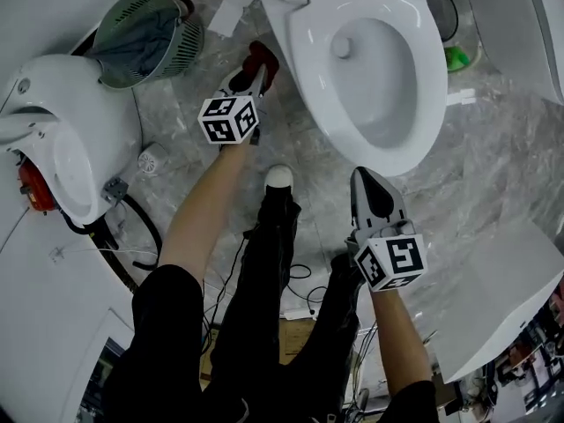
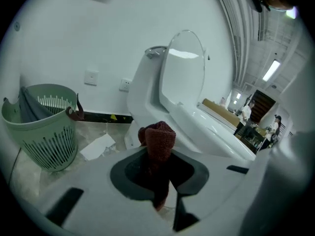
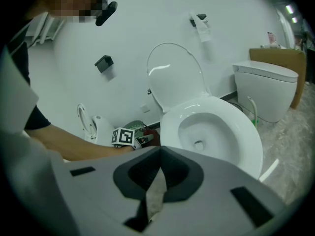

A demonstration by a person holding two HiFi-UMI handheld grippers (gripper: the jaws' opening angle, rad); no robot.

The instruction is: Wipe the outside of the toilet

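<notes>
Clamping nubby cloth (image 2: 158, 134) (glossy toilet (image 1: 421, 73))

The head view looks steeply down past the person's legs onto the marble floor (image 1: 493, 166). The toilet (image 1: 370, 69) bowl lies at the top, with the left tongs (image 1: 257, 67) and right tongs (image 1: 370, 188) below it. The left gripper view sits low near the floor, close to the toilet's outer side, and faces the wall, with the green basket (image 2: 44, 127) at its left. The right gripper view stands higher and farther back, looking into the bowl. All three views share the toilet and the basket. The right gripper view also catches the left tongs' marker cube (image 3: 123, 136).
</notes>
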